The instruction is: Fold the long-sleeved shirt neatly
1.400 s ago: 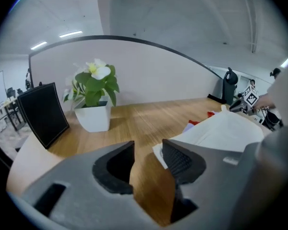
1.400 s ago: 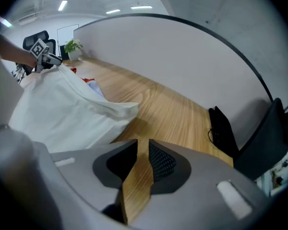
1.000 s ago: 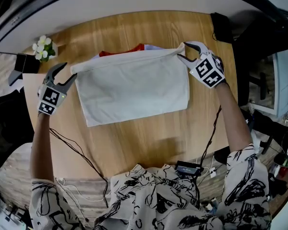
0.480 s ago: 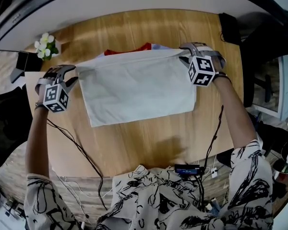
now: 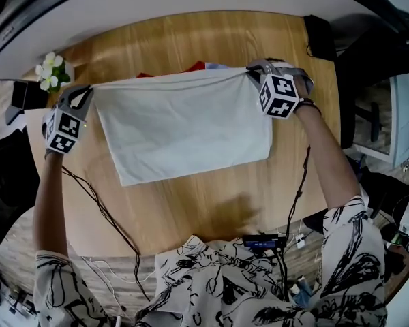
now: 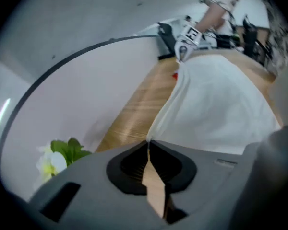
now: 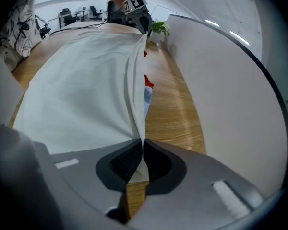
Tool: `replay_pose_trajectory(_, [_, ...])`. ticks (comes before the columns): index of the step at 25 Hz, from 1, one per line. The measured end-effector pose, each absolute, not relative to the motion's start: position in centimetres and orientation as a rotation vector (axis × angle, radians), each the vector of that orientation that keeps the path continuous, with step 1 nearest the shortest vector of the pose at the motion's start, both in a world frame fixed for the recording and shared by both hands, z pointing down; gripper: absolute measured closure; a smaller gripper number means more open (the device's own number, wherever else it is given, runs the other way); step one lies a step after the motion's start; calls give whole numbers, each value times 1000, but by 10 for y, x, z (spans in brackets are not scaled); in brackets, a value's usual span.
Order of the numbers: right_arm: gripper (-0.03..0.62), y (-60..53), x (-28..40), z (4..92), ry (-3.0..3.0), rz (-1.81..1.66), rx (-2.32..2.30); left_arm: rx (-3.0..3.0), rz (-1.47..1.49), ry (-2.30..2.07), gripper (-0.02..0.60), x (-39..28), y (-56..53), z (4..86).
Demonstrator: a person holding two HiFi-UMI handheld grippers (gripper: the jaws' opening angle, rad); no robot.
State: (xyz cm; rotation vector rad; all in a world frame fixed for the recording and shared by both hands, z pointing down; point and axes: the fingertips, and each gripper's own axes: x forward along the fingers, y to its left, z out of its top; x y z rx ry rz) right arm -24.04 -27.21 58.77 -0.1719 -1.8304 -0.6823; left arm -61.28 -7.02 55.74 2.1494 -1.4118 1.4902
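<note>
A white long-sleeved shirt (image 5: 184, 125), folded into a rectangle, lies on the round wooden table (image 5: 191, 203). My left gripper (image 5: 88, 91) is shut on its far left corner, where the jaws have just been closing; cloth runs out from the pinched tips (image 6: 148, 142). At the far right corner my right gripper (image 5: 251, 75) is shut on the shirt too, its jaws also just closed, with a fold of shirt (image 7: 105, 80) between the pads at the gripper (image 7: 141, 142). The far edge stretches taut between the two corners. Each gripper view shows the other gripper: right gripper (image 6: 181, 51), left gripper (image 7: 143, 22).
Red cloth (image 5: 198, 67) and pale blue cloth peek out behind the shirt's far edge. A small pot of white flowers (image 5: 49, 73) stands at the far left. A black box (image 5: 318, 36) sits at the far right, and cables and a black device (image 5: 262, 240) lie at the near edge. A white curved wall (image 6: 77, 80) rims the table.
Both grippers went from open beside the shirt's far corners to shut on them. The left gripper shifted outward to the left, and the far edge is now pulled straight.
</note>
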Motion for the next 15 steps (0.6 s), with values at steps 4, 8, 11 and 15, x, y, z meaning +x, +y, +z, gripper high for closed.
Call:
replay_pose_trajectory(4, [568, -284, -241, 587, -1930, -483, -64, 1960, 1193, -1516, 561, -625, -83, 567])
replay_pose_trajectory(8, [543, -299, -241, 589, -1987, -354, 54, 1796, 1037, -1525, 556, -627, -86, 589])
replay_pose_trajectory(11, [531, -314, -239, 596, -2008, -235, 174, 1678, 908, -1569, 530, -638, -84, 598])
replay_pose_trajectory(15, [455, -337, -234, 595, -2047, -99, 372, 1660, 883, -1652, 498, -645, -85, 593])
